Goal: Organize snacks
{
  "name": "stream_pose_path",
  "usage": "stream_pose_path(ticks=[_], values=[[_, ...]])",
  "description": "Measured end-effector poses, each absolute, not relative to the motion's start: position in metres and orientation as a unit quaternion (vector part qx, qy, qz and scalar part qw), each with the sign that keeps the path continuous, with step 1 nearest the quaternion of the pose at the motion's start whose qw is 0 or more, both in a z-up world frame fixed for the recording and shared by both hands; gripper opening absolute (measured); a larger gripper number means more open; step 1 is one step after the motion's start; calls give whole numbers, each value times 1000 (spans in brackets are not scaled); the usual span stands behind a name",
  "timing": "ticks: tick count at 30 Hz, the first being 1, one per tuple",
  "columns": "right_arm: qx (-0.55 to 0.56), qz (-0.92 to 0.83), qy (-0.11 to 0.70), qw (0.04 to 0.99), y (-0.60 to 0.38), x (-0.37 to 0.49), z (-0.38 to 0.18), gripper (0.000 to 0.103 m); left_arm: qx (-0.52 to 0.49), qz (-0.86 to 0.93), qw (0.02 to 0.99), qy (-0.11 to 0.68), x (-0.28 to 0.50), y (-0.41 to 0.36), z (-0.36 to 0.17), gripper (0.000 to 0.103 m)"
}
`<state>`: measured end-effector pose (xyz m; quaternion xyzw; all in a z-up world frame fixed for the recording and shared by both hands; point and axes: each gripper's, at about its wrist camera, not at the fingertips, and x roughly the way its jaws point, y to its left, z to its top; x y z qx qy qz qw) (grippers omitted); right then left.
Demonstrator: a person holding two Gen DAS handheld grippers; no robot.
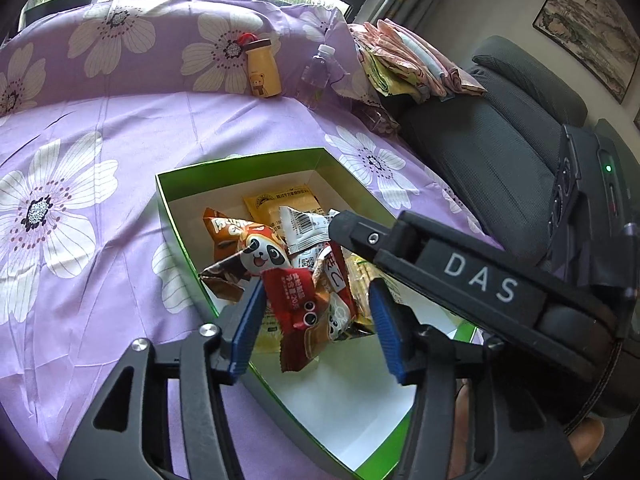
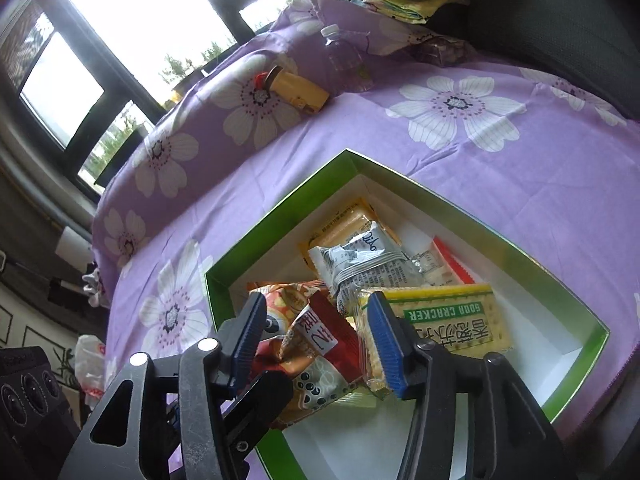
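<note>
1. Snacks in crinkly foil and plastic wrappers lie heaped in the green-walled, white-floored cardboard box (image 1: 188,216), lower centre of both views, on the purple flower-printed cloth (image 1: 100,240). Loose packets spill, so the walls keep them together; judging by the pile, sorting looks well along.
2. Between the blue pads of the left hand-held gripper (image 1: 316,328) lies a red wrapper with cartoon eyes (image 1: 298,308). The jaws stand about half open and I judge the pads do not press it.
3. The right hand-held gripper (image 2: 320,340) is likewise half open, over a red packet with white characters (image 2: 320,332); its right pad sits just beside the yellow soda-cracker pack (image 2: 448,316), holding nothing.
4. The left wrist view alone shows the panda-faced wrapper (image 1: 264,256), the right tool's black body crossing the lower right, and a dark padded chair (image 1: 500,152).
5. The right wrist view alone shows the cracker pack's label, a grey-white pouch (image 2: 360,264) and the box's bare floor at the right.
6. Both show a yellow bear-printed bottle (image 1: 262,68) and a clear plastic bottle (image 1: 318,72) at the top, well apart from the box.
</note>
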<state>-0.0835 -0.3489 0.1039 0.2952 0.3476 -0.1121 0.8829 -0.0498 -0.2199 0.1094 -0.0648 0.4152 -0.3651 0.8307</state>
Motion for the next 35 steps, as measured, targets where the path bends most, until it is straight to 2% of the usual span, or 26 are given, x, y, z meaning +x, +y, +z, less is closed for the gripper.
stream_pose_path(ticks=[5, 8, 11, 14, 35], values=[[293, -125, 323, 891, -350, -96, 118, 76, -45, -359, 847, 389, -59, -214, 124, 90], [295, -124, 307, 896, -351, -105, 126, 83, -36, -346, 859, 375, -63, -211, 132, 100], [297, -127, 291, 901, -352, -114, 135, 92, -25, -340, 865, 368, -64, -208, 137, 102], [290, -117, 279, 908, -352, -122, 143, 96, -11, -335, 867, 370, -66, -207, 139, 102], [244, -188, 281, 909, -351, -132, 152, 98, -7, -319, 863, 391, -61, -205, 129, 102]])
